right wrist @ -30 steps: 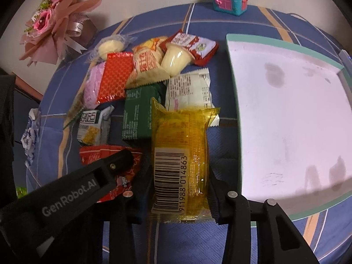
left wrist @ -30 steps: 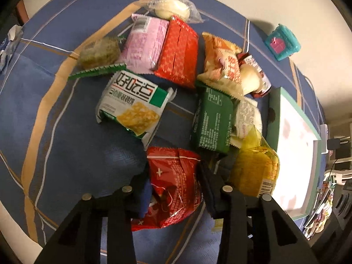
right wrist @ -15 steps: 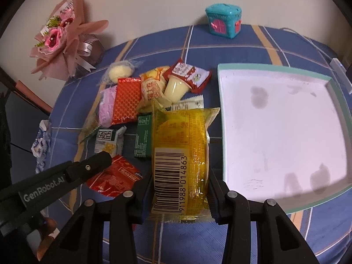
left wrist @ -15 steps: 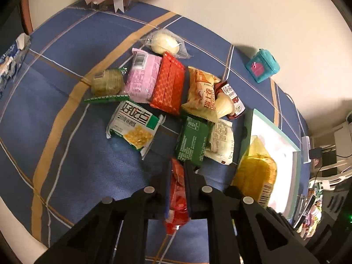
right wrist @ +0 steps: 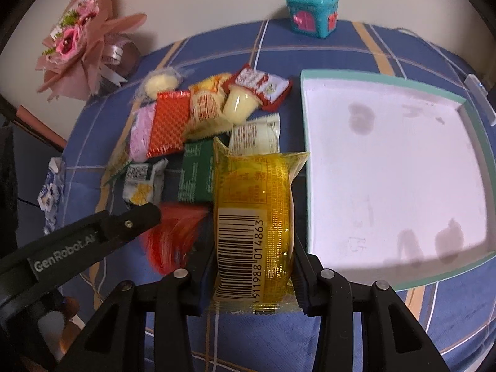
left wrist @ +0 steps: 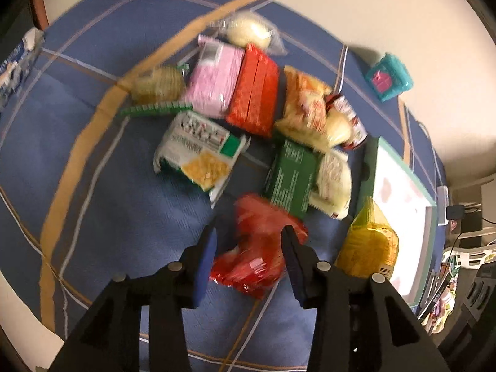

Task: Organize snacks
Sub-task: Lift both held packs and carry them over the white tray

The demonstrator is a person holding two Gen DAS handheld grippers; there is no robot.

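Note:
My left gripper (left wrist: 249,238) points down over a blue checked tablecloth, its jaws opening. A red snack packet (left wrist: 257,248) lies blurred between them, with a gap at the left pad, so it is loose. The right wrist view shows that packet (right wrist: 173,232) smeared by motion beside one left finger (right wrist: 130,221). My right gripper (right wrist: 252,263) is shut on a yellow barcoded packet (right wrist: 254,192), held above the cloth just left of a white tray with a teal rim (right wrist: 305,155). The yellow packet (left wrist: 369,245) also shows at the right in the left wrist view.
A pile of snacks lies beyond the grippers: a green packet (left wrist: 291,176), a white-and-green cracker pack (left wrist: 198,152), a pink pack (left wrist: 214,83), an orange-red pack (left wrist: 254,90) and a jelly cup (right wrist: 238,105). A teal toy box (right wrist: 311,12) and a bouquet (right wrist: 80,37) stand at the back.
The left jaws, pinched on the red packet half a second ago, have parted and the packet has slipped loose. The right gripper has risen a little with the yellow packet.

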